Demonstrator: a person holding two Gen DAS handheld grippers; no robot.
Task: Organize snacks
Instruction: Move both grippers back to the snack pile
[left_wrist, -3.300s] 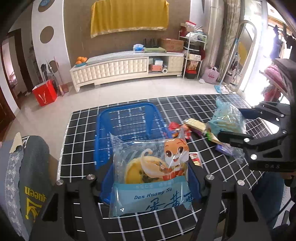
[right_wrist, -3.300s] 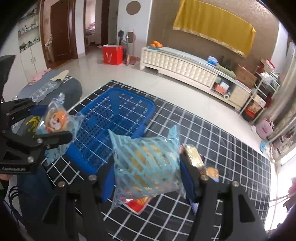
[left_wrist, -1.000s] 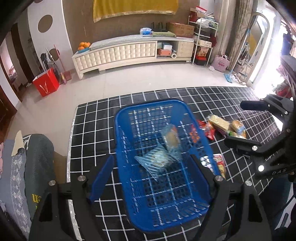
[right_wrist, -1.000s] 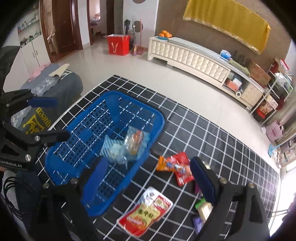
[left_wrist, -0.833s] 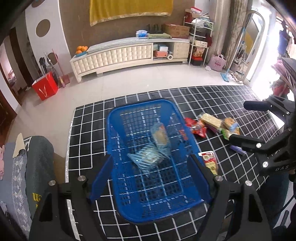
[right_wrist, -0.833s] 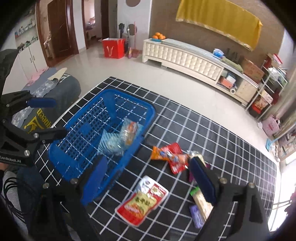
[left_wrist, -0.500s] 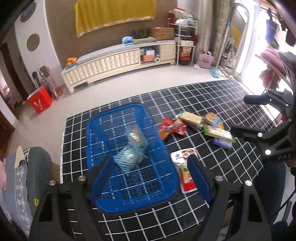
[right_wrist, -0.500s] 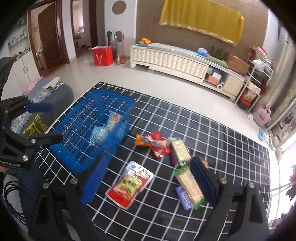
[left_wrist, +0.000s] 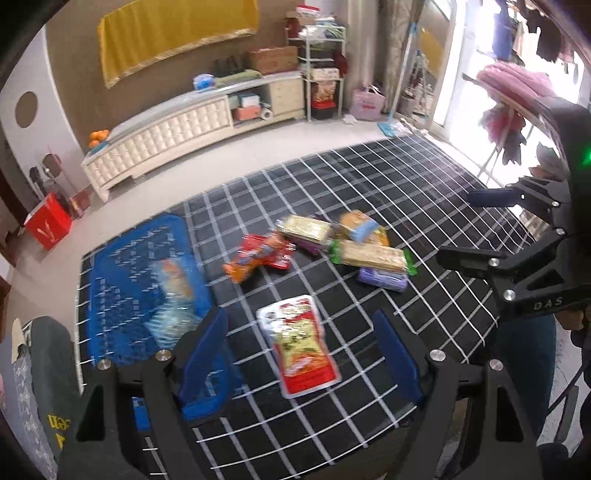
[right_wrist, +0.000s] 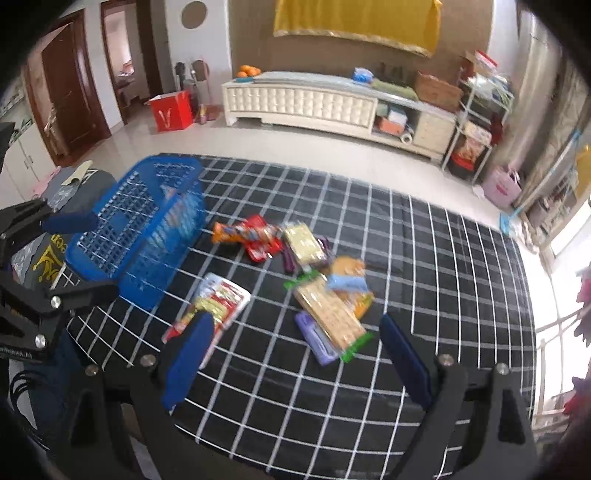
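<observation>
— living room on my feeds: long cream cabinet (right_wrist: 332, 103) on the far wall, yellow cloth (right_wrist: 354, 18) above it, and closer in the black grid-patterned table (right_wrist: 443, 258).
— where's the basket?
— blue basket (left_wrist: 122, 266) sits at the table's left end, with two clear-wrapped snacks (left_wrist: 173, 295) inside, blurred.
— and the loose ones?
— red-and-white pouch (left_wrist: 301, 343) lies flat near the front edge, just right of the basket. further back, a green-edged cracker pack (left_wrist: 373, 256) rests over a purple packet (left_wrist: 382, 278), touching a round cake pack (left_wrist: 360, 227). a red and orange packet pair (left_wrist: 260, 254) lies between those and the basket.
— your grippers?
— left gripper (left_wrist: 301, 354) is spread wide, nothing between its blue pads, hovering over the pouch. right gripper (right_wrist: 295, 354) is spread wide too, empty, above the cracker pack.
</observation>
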